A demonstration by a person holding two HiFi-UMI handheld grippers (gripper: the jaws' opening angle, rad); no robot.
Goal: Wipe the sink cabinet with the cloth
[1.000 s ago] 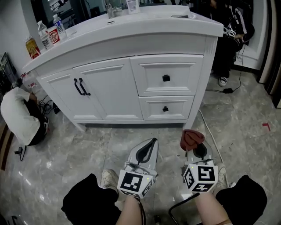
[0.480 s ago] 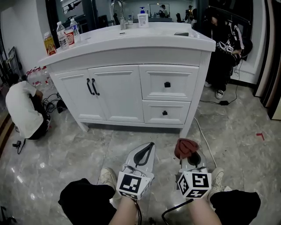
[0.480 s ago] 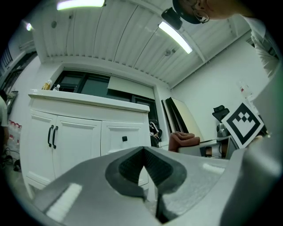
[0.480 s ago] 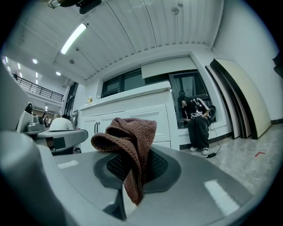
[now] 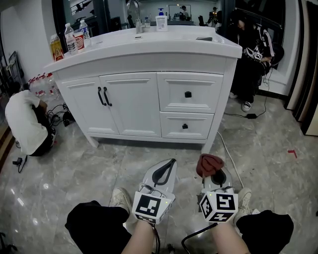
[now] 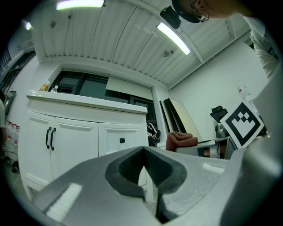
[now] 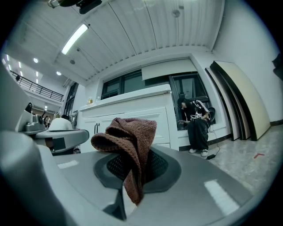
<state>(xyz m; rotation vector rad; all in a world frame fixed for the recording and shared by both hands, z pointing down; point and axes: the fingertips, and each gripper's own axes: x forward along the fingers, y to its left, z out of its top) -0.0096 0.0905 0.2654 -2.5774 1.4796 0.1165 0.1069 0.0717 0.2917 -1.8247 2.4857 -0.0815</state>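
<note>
The white sink cabinet (image 5: 149,99) stands ahead on the marble floor, with two doors on the left and two drawers on the right. It also shows in the left gripper view as the sink cabinet (image 6: 79,137) and in the right gripper view as the sink cabinet (image 7: 132,117). My right gripper (image 5: 214,174) is shut on a reddish-brown cloth (image 5: 209,164), which bunches above the jaws as the cloth (image 7: 128,141). My left gripper (image 5: 165,171) is shut and holds nothing; its jaws meet at the left gripper (image 6: 143,165). Both grippers hang low, well short of the cabinet front.
Bottles (image 5: 72,37) and a soap dispenser (image 5: 161,21) stand on the countertop by the faucet (image 5: 134,15). A person in white (image 5: 25,124) crouches at the left; another person in black (image 5: 253,59) sits at the right. A cable (image 5: 233,163) runs across the floor.
The view has tilted up and pulled back, so the cabinet sits higher and more level. Both grippers stay low, with the cloth still held in the right one.
</note>
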